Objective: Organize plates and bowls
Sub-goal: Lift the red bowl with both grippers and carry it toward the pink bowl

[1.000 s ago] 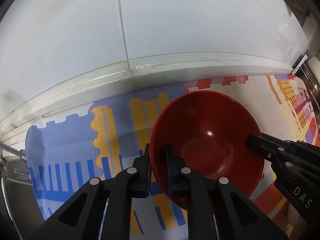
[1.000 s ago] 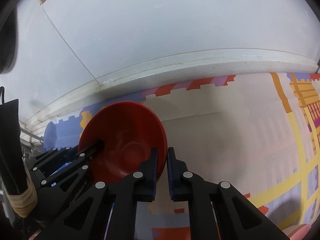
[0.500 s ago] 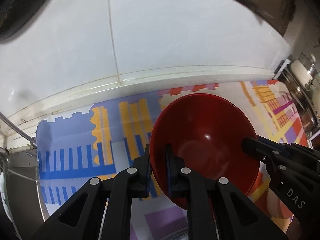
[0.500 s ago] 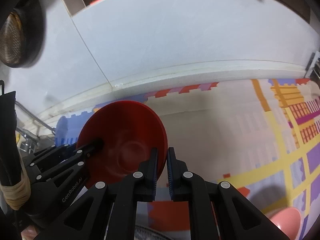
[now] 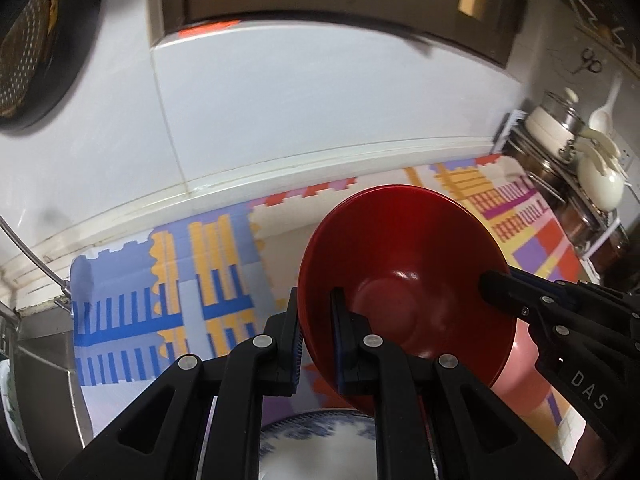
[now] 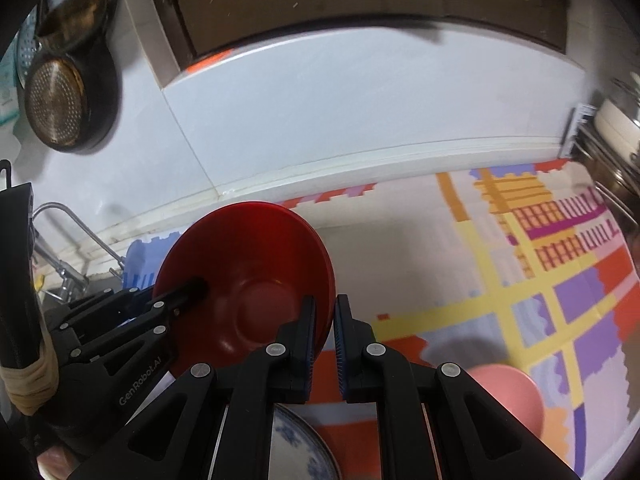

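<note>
Showing only rightward: pink bowl [image 6: 506,394], perhaps empty.

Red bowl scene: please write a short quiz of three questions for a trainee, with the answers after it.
1. True or false: only one gripper holds the red bowl.
2. Which dish lies lowest in the left wrist view? A) blue-and-white plate B) steel pot C) glass cup
3. Fill in: the pink bowl rests on the patterned ____.

Key: 1 false, the left gripper and right gripper each pinch its rim on opposite sides; 2 A; 3 mat.
</note>
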Motion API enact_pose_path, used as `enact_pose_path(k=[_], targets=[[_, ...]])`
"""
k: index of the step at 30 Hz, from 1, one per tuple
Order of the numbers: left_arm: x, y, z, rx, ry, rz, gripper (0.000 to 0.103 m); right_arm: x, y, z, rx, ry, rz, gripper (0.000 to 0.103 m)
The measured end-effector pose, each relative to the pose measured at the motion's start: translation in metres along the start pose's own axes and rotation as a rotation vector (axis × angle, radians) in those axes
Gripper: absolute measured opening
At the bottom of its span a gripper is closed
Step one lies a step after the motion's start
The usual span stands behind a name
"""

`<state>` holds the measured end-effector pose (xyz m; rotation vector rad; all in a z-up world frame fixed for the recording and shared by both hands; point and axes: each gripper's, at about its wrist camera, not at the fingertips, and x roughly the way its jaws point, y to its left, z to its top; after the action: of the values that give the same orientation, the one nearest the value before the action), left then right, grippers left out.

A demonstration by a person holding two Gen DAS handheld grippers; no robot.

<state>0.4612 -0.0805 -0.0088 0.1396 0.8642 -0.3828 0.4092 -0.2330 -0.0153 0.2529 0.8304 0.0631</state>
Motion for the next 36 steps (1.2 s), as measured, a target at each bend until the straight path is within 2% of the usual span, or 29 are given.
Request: enact_pose_path(k=[16,28,36], targets=[[-0.026,-0.081,-0.023,0.088,-0.011,-0.087,0.015,-0.07,-0.058,-0.04,0.029,-0.061,-0.067,0.01],[-0.01,-0.135,-0.039,0.121,0.052,-0.128,0.016,-0.082,-0.108,-0.064,0.082,-0.032,-0.101,0.01],[0.005,-0.153,-0.05,0.108,0.095,-0.126,0.016,-0.078,-0.133,-0.075,0.075,0.001,-0.107,0.01]])
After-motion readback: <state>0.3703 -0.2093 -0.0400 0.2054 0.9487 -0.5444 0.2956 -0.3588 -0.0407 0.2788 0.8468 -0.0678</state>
